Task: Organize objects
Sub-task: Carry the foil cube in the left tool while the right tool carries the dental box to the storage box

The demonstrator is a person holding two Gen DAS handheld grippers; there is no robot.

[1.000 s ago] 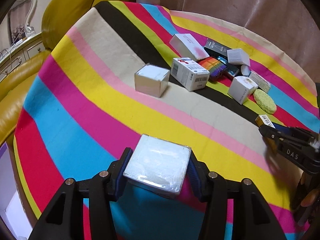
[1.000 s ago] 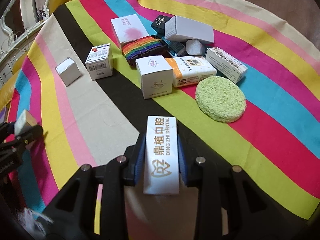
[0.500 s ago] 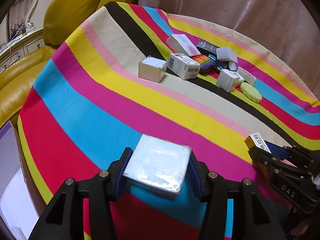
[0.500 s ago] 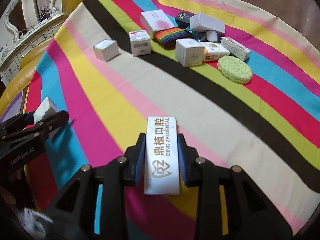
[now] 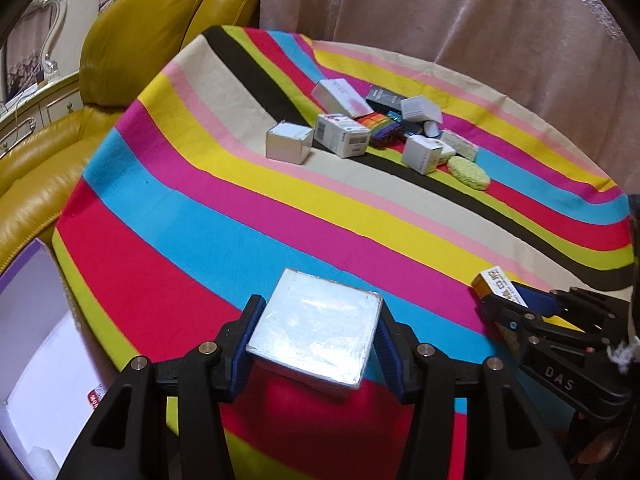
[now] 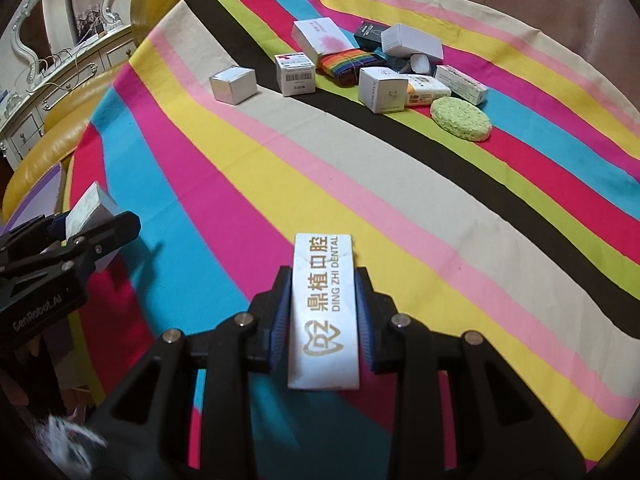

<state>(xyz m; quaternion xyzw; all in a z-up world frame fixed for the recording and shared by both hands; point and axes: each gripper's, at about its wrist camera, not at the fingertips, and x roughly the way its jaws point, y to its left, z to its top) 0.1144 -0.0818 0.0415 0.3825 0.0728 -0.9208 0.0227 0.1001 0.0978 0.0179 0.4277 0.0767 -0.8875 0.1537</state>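
Observation:
My left gripper (image 5: 316,336) is shut on a silver foil-wrapped cube box (image 5: 314,330), held above the near edge of the striped table (image 5: 192,216). My right gripper (image 6: 323,312) is shut on a narrow white dental box (image 6: 324,312) with gold lettering, above the near stripes. Each gripper shows in the other's view: the left gripper (image 6: 100,226) with its silver box (image 6: 90,210) at the left, the right gripper (image 5: 500,300) with its dental box (image 5: 498,284) at the right. Far across the cloth lies a cluster of small boxes (image 6: 380,68).
The far cluster holds a silver cube (image 6: 234,84), a barcode box (image 6: 296,74), a rainbow pouch (image 6: 348,62) and a green round sponge (image 6: 460,120). A white open box (image 5: 44,364) sits below the table's left edge. A yellow leather sofa (image 5: 132,32) and a pink curtain (image 5: 460,12) stand behind.
Both grippers have drawn back from the far cluster toward the near edge of the table, each keeping its box. The white box beside the table has come into the left view.

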